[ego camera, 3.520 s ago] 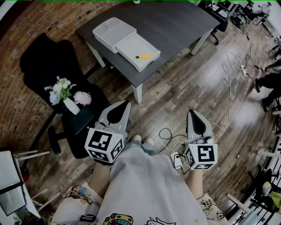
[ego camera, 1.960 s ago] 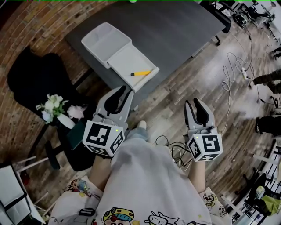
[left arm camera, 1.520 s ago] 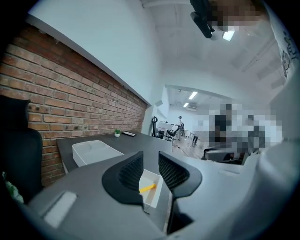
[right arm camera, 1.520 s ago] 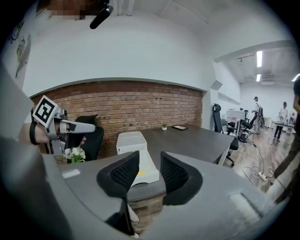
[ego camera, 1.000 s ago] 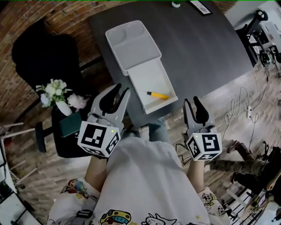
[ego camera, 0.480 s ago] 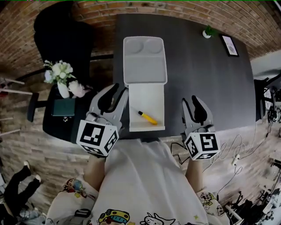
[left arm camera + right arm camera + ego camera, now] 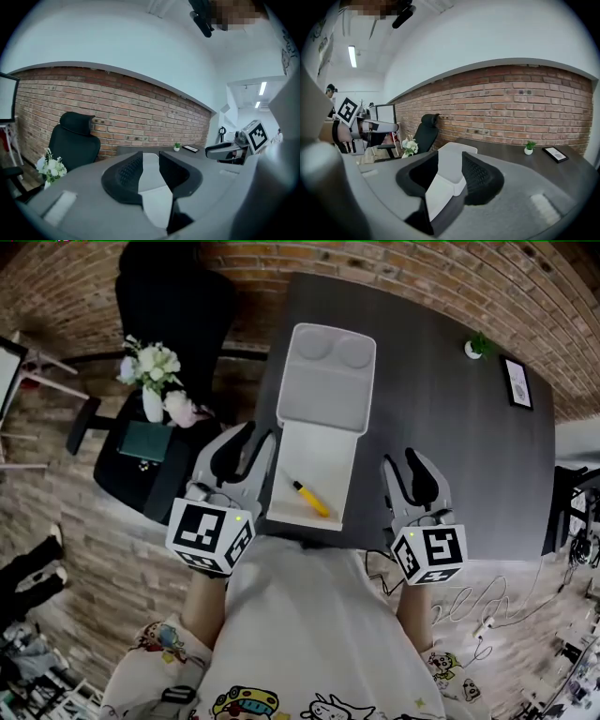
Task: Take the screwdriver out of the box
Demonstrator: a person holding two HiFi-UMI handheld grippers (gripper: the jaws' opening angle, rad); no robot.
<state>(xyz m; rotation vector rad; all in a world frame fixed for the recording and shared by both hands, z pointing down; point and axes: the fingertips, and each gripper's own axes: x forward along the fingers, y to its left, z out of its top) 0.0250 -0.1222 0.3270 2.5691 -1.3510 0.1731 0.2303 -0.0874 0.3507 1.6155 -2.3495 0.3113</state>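
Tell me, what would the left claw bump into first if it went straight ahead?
Probably the white box: it shows straight ahead between the left claw's tips, though depth is unclear.

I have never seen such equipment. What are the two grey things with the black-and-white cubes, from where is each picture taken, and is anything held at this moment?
There is no robot here. A person holds a two-jaw tool in each hand: the left gripper and the right gripper. The patterned cube on each one is part of it. One picture comes from a camera on the person's head, looking steeply down. The other two come from cameras riding on the grippers, each looking along its own jaws. On the dark table lies an open white box, with a yellow-handled screwdriver in its tray. A small plant and a framed picture stand farther back. Nothing is held: the left jaws stand apart and the right jaws are opening, with nothing gripped.
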